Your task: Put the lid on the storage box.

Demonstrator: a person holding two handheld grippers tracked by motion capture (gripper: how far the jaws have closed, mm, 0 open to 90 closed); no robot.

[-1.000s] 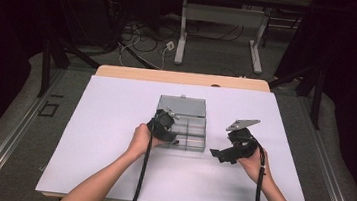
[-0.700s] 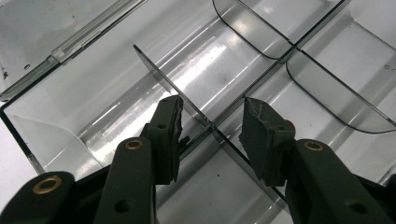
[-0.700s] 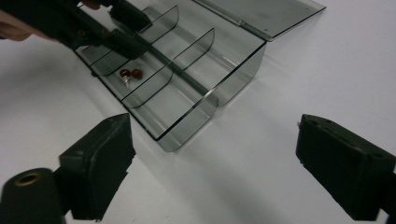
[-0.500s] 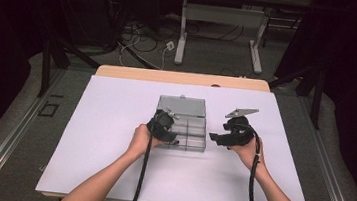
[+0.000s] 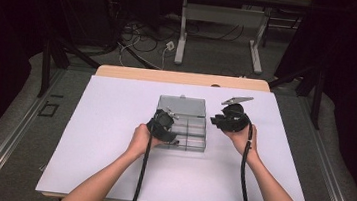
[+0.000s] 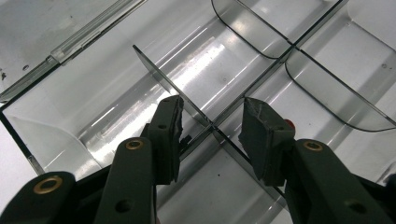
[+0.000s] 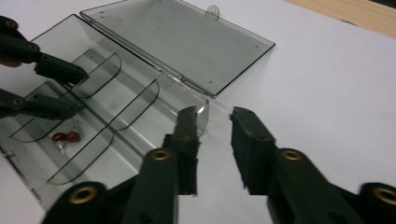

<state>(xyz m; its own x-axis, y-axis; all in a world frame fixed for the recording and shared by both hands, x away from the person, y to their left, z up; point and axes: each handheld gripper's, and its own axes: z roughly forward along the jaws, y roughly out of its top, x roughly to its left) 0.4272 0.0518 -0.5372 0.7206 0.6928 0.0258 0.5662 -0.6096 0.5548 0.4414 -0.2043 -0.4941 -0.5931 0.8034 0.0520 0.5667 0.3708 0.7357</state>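
A smoky clear compartment box [image 5: 190, 134] lies mid-table with its lid [image 5: 183, 106] folded back flat. My left gripper [image 5: 172, 130] reaches into the box from its left side. Its fingers stand open astride a thin divider [image 6: 159, 74] without pressing it, left gripper [image 6: 212, 105]. Two small red beads [image 7: 65, 136] rest in a near compartment. My right gripper [image 5: 215, 120] hovers by the box's right wall [image 7: 203, 109]. Its jaws have just been closing; a gap stays between them, nothing in it, right gripper [image 7: 214, 114]. The left gripper [image 7: 81, 91] shows farther off.
A white sheet [image 5: 111, 148] covers the table, with a wooden strip [image 5: 184, 77] along the far edge. Beyond it, cables [image 5: 143, 34] and desk legs [image 5: 182, 40] sit on the floor. Bare sheet spreads wide on both sides of the box.
My right gripper has moved left and away from the person, up to the box's right side, and its jaws have narrowed. The left gripper has stayed in the box.
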